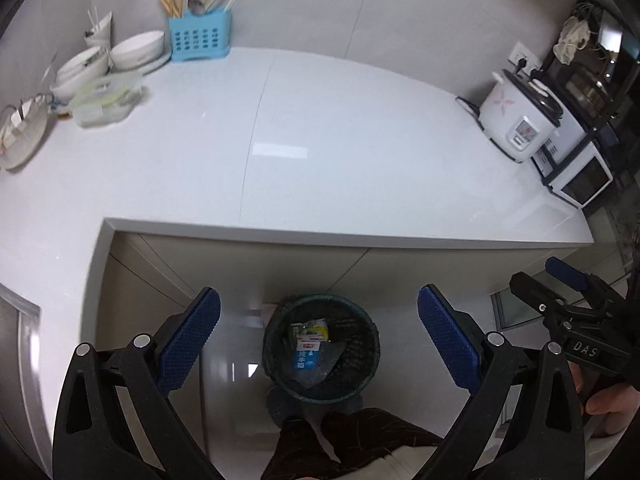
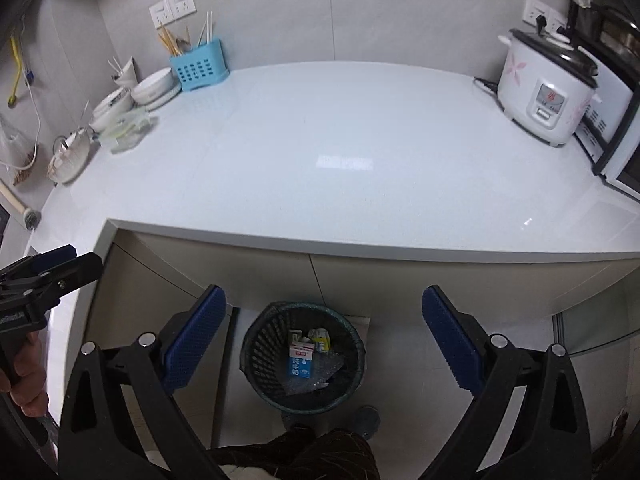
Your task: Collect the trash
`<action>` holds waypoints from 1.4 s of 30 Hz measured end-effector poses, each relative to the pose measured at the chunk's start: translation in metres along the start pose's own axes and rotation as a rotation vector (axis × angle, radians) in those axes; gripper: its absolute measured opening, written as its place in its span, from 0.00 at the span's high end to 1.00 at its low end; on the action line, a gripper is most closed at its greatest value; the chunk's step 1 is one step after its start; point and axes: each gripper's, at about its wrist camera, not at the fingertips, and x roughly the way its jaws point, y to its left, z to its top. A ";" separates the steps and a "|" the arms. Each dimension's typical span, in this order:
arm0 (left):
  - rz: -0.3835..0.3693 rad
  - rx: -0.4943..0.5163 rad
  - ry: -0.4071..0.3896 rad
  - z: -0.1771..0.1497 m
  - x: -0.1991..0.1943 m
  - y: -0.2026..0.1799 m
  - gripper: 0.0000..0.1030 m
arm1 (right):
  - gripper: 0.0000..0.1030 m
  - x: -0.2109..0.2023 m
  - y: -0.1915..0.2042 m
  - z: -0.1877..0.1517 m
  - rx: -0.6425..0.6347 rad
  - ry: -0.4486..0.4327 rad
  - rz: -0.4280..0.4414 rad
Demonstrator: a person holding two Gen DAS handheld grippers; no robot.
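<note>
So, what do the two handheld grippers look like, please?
Both look alike: the left gripper and right gripper have black plastic frames with triangular cut-outs, silver rivets, and blue, textured pads. White letters "DAS" mark the right gripper's body in the left wrist view.

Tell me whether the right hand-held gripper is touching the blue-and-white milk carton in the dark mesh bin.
Apart. In the right wrist view the right hand-held gripper stands open above the bin; the carton lies inside, between no fingers.

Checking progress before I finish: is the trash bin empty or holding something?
Holding something: the trash bin contains a blue-and-white carton and small wrappers.
</note>
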 end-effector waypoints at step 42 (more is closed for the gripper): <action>0.109 0.065 0.044 0.005 -0.028 -0.023 0.06 | 0.08 -0.049 0.018 0.013 0.091 0.056 -0.036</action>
